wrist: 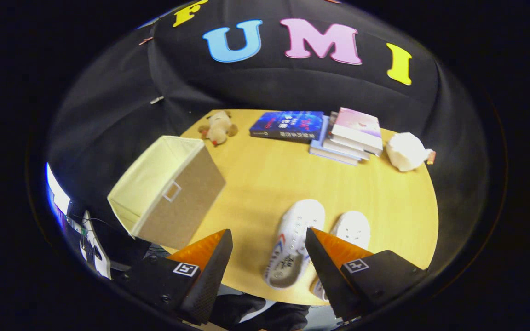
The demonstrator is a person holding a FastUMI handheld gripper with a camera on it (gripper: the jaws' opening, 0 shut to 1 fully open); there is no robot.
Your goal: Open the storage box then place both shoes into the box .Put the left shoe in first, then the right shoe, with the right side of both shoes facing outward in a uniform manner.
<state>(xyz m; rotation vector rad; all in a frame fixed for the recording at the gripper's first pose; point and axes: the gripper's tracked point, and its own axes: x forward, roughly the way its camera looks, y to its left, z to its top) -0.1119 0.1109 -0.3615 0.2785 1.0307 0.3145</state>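
The gripper is hanging spread wide and holding nothing above the near edge of the round wooden table. Two white shoes are lying beneath its fingers. The open fabric storage box is sitting further left, while stacked books are resting by the black cloth wall.

- My gripper hangs with fingers spread, gripping nothing.
- One white shoe lies between them; the second shoe pokes past the right finger.
- The storage box (lying on its side) sits ahead-left on the table.
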